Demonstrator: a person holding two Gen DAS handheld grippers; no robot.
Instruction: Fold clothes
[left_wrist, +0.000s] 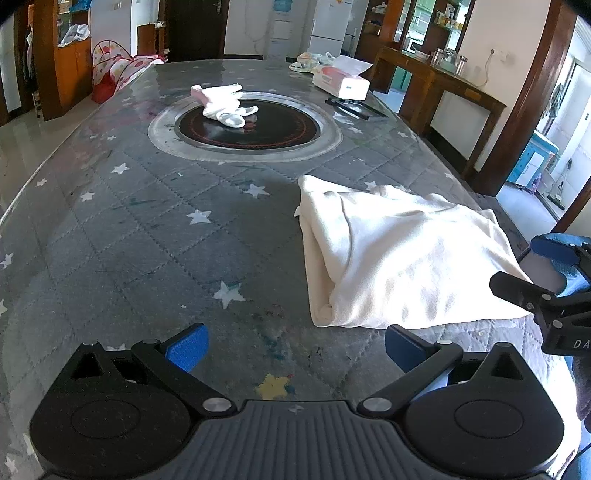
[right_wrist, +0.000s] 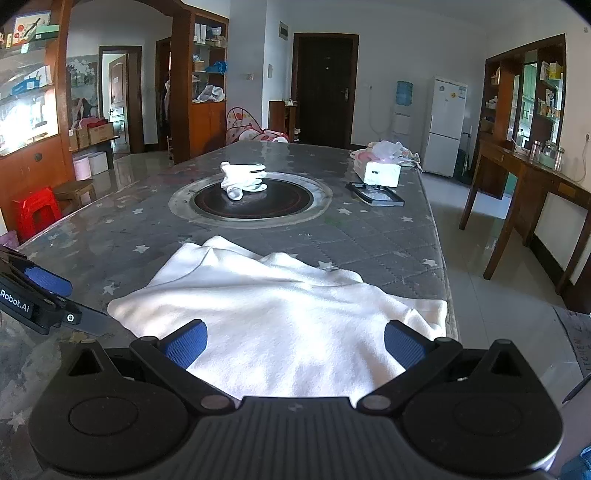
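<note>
The cream-white garment (left_wrist: 402, 254) lies near the right edge of the tabletop (left_wrist: 155, 236), already doubled over itself into a loose slanting packet with rumpled, uneven edges, so I judge the fold partly made, with squaring and perhaps another fold left. The right tool (right_wrist: 295, 347) hangs over its near edge, blue pads spread and pinching nothing, while the left tool (left_wrist: 295, 347) is likewise spread over bare tabletop beside it. Farther off, small white garments (left_wrist: 225, 105) sit heaped on the round inset cooktop (left_wrist: 295, 129), apparently not yet folded
</note>
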